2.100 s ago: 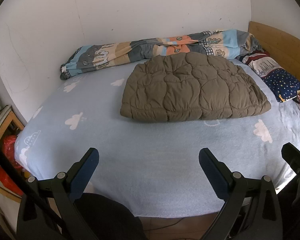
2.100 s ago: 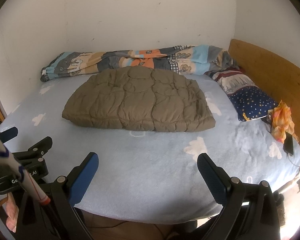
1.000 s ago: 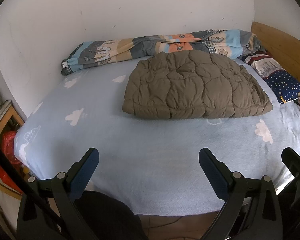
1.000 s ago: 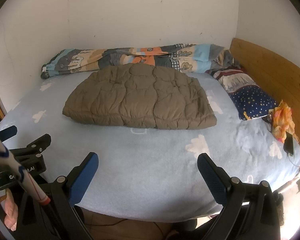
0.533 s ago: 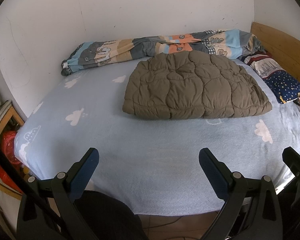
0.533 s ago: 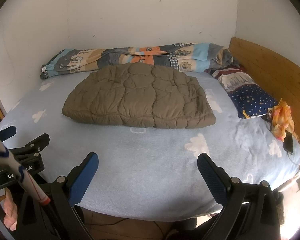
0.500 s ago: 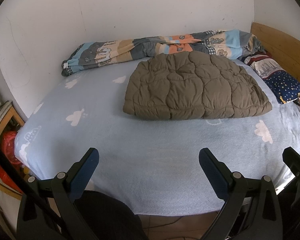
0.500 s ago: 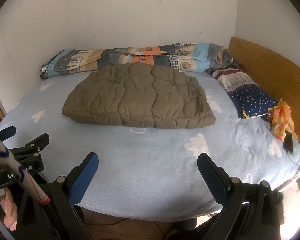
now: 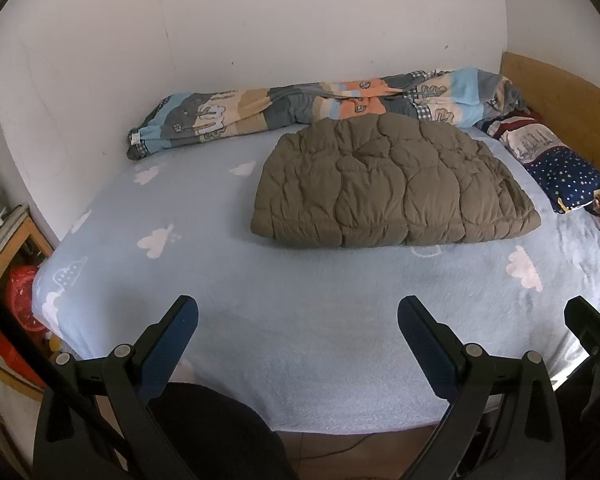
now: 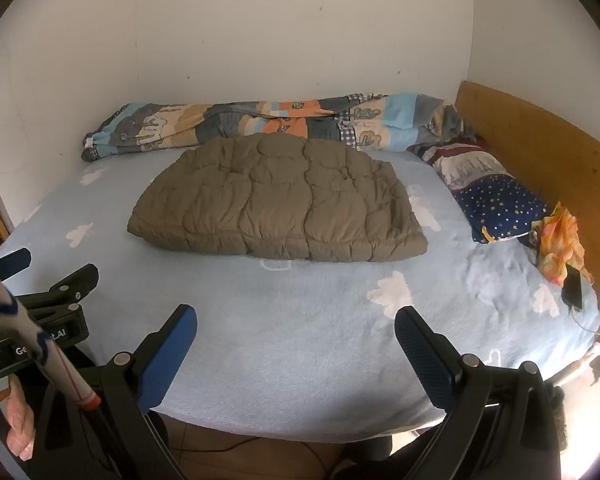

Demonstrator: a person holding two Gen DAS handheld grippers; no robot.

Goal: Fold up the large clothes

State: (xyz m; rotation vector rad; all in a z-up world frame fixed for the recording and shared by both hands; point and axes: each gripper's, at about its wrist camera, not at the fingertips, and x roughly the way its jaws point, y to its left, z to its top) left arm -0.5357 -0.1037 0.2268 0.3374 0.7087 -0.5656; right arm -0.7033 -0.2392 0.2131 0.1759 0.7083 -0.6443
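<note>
A puffy olive-brown quilted jacket [image 9: 388,184] [image 10: 280,204] lies folded into a flat bundle in the middle of the bed [image 9: 300,320] [image 10: 300,312], which has a light blue sheet with white clouds. My left gripper [image 9: 298,314] hovers open over the near edge of the bed, well short of the jacket, with nothing between its blue pads. My right gripper [image 10: 296,322] is likewise open and empty at the near edge. In the right wrist view the left gripper [image 10: 40,280] shows at the far left.
A rolled patchwork blanket [image 9: 320,108] [image 10: 280,124] lies along the back wall. A starry navy pillow [image 10: 496,200], an orange cloth [image 10: 560,240] and a phone [image 10: 574,286] sit by the wooden headboard [image 10: 540,148]. A wooden shelf with red items [image 9: 16,280] stands left.
Both views have shifted only slightly; the jacket lies as before and both grippers stay open and empty.
</note>
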